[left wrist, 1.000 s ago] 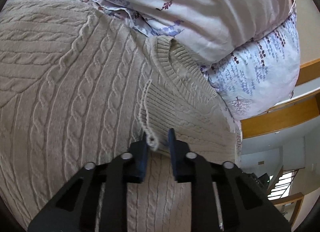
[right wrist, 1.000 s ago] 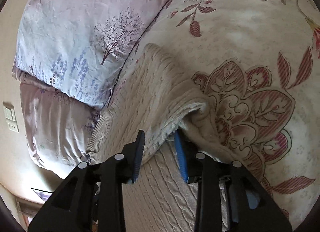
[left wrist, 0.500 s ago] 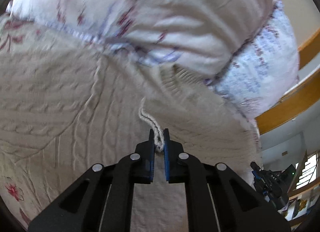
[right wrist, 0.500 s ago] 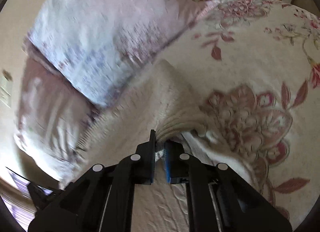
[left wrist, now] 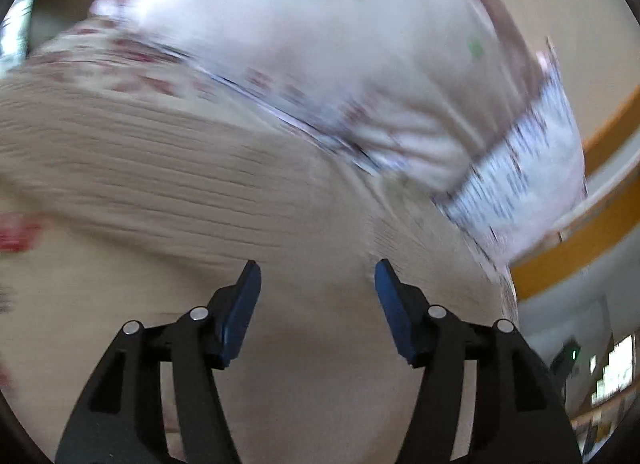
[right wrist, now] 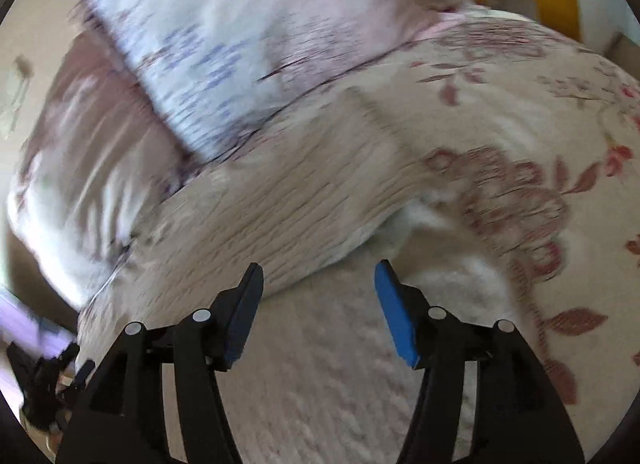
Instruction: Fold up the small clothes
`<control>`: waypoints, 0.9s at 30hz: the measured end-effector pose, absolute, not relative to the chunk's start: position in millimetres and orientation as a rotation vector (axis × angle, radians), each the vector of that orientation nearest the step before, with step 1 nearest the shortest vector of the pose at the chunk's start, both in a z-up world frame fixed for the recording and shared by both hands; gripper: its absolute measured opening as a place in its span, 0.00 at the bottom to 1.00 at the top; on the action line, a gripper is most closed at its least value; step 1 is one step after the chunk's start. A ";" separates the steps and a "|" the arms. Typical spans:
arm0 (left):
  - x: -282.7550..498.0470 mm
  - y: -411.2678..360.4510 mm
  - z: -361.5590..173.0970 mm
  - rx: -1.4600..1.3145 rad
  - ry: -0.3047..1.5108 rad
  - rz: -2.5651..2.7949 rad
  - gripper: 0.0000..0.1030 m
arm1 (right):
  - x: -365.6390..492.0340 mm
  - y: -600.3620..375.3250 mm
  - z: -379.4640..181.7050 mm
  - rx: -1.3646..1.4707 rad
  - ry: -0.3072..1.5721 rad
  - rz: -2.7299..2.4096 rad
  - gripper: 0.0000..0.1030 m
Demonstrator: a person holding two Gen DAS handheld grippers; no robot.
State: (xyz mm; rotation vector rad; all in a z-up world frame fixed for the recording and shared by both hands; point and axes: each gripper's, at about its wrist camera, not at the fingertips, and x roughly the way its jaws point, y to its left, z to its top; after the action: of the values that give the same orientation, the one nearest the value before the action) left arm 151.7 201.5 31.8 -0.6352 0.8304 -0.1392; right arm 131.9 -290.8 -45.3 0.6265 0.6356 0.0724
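Both spread wide | left gripper [left wrist: 316, 296], right gripper [right wrist: 318, 298] | above sweater [right wrist: 320, 200]

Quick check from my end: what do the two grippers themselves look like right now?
Both match: the left gripper and right gripper have black cut-out frames, silver pivot pins and flat blue pads inside each finger. No cables, markings or sleeves show.

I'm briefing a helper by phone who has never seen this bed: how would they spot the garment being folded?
Start at the floral bedspread and look towards the pale printed pillows at its head. Just below them lies a cream cable-knit sweater, one layer folded over itself; unlike the printed fabrics around it, it is plain and ribbed.
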 end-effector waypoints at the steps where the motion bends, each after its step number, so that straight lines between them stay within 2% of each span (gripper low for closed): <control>1: 144.2 216.9 32.0 -0.654 0.814 -0.103 0.57 | 131.7 -285.1 -46.6 0.615 0.632 0.109 0.58; 8: 110.7 326.0 10.4 -0.891 0.785 0.183 0.49 | 128.2 -258.7 -46.1 0.537 0.611 0.202 0.58; 12: 111.6 352.1 1.5 -0.989 0.765 0.229 0.37 | 129.4 -258.6 -46.5 0.543 0.619 0.219 0.58; 15: 112.7 365.3 -1.1 -1.051 0.738 0.257 0.37 | 129.4 -258.9 -48.1 0.550 0.619 0.226 0.59; 20: 113.1 389.7 -5.6 -1.141 0.690 0.310 0.29 | 128.8 -258.1 -48.6 0.552 0.620 0.237 0.60; 27: 114.5 410.7 -12.5 -1.193 0.683 0.338 0.06 | 128.6 -259.1 -50.4 0.564 0.620 0.254 0.61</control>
State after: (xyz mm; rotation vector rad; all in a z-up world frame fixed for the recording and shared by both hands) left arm 114.5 410.7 -12.5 -1.1929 0.6832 0.3378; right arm 128.6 -259.1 -50.4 0.5645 0.6202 0.2537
